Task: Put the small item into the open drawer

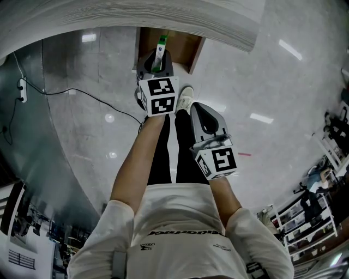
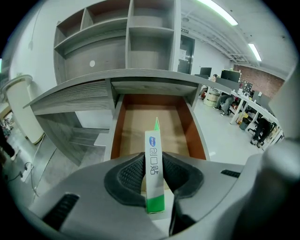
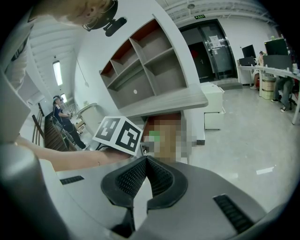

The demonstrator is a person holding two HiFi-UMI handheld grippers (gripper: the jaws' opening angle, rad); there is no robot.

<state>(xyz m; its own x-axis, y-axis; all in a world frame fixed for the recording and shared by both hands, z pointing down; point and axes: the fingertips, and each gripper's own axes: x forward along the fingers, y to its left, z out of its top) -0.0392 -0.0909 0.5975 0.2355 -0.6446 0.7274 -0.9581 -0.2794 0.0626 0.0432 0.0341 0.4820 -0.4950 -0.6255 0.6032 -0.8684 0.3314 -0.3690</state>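
A slim white box with a green end (image 2: 153, 168) stands upright between the black pads of my left gripper (image 2: 154, 180), which is shut on it. In the head view the small box (image 1: 160, 53) pokes out of the left gripper (image 1: 155, 65) right at the front edge of the open drawer (image 1: 182, 46). The drawer (image 2: 126, 122) is brown inside, pulled out under a grey desktop, and lies just ahead of the box. My right gripper (image 1: 210, 128) hangs lower and to the right, jaws shut with nothing between them (image 3: 145, 176).
A grey curved desk (image 1: 163, 16) with open shelves (image 2: 131, 42) stands over the drawer. A black cable (image 1: 82, 95) runs over the shiny floor at left. My legs and a white shoe (image 1: 185, 98) are below the grippers. An office with desks lies to the right.
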